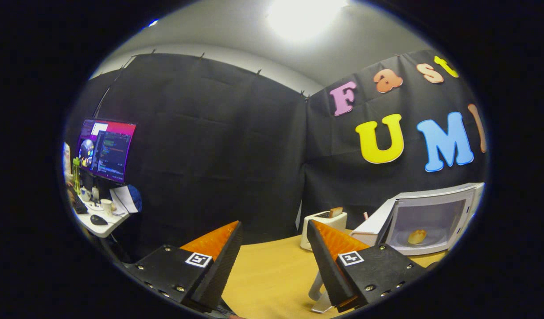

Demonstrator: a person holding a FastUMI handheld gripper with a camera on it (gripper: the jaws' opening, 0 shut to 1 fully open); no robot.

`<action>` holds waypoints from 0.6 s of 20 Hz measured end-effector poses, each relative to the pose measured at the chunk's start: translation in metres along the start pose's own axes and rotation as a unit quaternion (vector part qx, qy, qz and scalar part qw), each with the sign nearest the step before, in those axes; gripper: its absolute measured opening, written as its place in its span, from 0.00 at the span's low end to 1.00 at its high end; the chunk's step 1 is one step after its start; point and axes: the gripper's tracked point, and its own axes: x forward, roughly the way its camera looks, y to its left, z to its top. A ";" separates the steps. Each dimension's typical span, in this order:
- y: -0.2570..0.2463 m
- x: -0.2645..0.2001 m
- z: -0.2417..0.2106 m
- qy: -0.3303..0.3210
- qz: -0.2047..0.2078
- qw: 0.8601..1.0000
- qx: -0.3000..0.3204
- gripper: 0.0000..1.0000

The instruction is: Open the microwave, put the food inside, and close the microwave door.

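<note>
Here, gripper [274, 228] level, jaws apart, microwave [425, 221] open.

A ceiling light [305, 15] overhead burns out to a white, featureless glare and washes the grey ceiling around it. The black cloth wall [210, 146] swallows most of that light and reads dim, its folds barely showing. The monitor [106, 149] glows on its own. Fisheye bending curves straight lines near the rim (the microwave [431, 217] leans visibly). The gripper [274, 230], fingers apart and holding nothing, looks sharp
</note>
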 end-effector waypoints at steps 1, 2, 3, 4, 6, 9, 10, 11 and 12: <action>-0.005 0.003 -0.010 0.012 -0.009 1.000 -0.010 0.83; -0.011 0.006 -0.020 0.022 -0.018 0.999 -0.015 0.78; -0.012 0.011 -0.031 0.035 -0.019 0.999 -0.012 0.67; -0.010 0.016 -0.041 0.048 -0.011 0.999 -0.005 0.65; -0.010 0.018 -0.063 0.086 -0.006 0.996 0.013 0.60; -0.024 0.024 -0.089 0.120 -0.028 0.992 0.013 0.29; -0.026 0.025 -0.097 0.129 -0.035 0.991 0.014 0.29; -0.031 0.025 -0.104 0.136 -0.045 0.990 0.015 0.29; -0.038 0.025 -0.109 0.140 -0.057 0.988 0.014 0.29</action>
